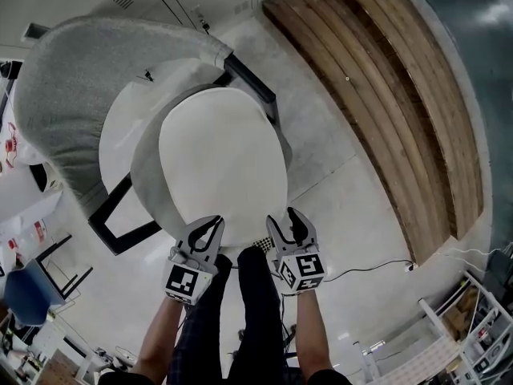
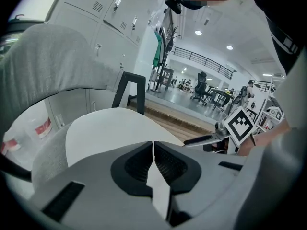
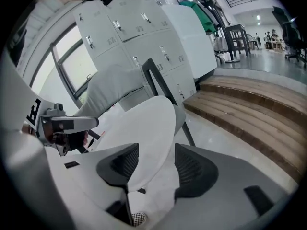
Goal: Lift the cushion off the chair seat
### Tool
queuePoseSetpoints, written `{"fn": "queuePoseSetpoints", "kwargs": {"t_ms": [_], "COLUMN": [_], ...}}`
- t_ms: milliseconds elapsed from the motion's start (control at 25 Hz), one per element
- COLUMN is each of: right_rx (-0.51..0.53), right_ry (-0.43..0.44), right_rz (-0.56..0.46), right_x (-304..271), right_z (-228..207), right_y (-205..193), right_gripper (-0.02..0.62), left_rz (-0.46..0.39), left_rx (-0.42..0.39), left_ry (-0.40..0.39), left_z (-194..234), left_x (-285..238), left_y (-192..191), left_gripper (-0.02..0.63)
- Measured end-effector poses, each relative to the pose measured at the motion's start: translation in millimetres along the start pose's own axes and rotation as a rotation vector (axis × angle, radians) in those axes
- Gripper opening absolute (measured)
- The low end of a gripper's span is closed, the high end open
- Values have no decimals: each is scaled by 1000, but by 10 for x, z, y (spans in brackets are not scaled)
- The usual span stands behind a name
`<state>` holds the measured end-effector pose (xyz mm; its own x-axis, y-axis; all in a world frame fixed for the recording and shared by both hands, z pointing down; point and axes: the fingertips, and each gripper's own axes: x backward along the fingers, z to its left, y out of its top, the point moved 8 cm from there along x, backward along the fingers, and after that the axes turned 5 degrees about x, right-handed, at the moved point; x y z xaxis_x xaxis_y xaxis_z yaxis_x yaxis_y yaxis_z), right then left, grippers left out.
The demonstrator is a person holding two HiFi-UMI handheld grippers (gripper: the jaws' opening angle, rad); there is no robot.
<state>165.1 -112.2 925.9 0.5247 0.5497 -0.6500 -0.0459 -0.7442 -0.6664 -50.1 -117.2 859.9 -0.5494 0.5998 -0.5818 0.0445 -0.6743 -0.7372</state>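
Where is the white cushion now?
In the head view the white cushion lies on the grey chair seat, just left of centre, with the grey backrest at its upper left.

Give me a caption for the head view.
Left gripper and open right gripper at the near edge of a white cushion on a grey chair.

Broad curved wooden steps (image 1: 385, 95) sweep round the right side of a pale glossy floor (image 1: 353, 207). A thin black cable (image 1: 377, 267) trails across that floor, and a small checkered floor drain (image 1: 263, 244) is set into it. A blue chair (image 1: 24, 291) stands at the lower left, a white wire rack (image 1: 449, 343) at the lower right. Pale grey metal lockers (image 3: 144, 37) line the wall, a green cloth (image 3: 201, 16) hanging just beside them. Farther off, dark office chairs (image 2: 200, 83) stand in an open hall.
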Motion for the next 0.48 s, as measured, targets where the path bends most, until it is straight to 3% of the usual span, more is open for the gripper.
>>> {"fn": "queuePoseSetpoints", "kwargs": {"t_ms": [160,480], "right_rx": [-47,-104], "right_ry": [23,65], "right_rz": [31,29], "right_x": [-77,-154], "right_z": [0,-10], "right_y": [-83,-129], "right_gripper": [247,249], "left_rz": [-40,-38], "left_rx": [32,27], "left_ry": [0,-5], "left_z": [13,45], "left_x": [-5,8], "left_y": [-46,-117], "left_gripper": [26,26]}}
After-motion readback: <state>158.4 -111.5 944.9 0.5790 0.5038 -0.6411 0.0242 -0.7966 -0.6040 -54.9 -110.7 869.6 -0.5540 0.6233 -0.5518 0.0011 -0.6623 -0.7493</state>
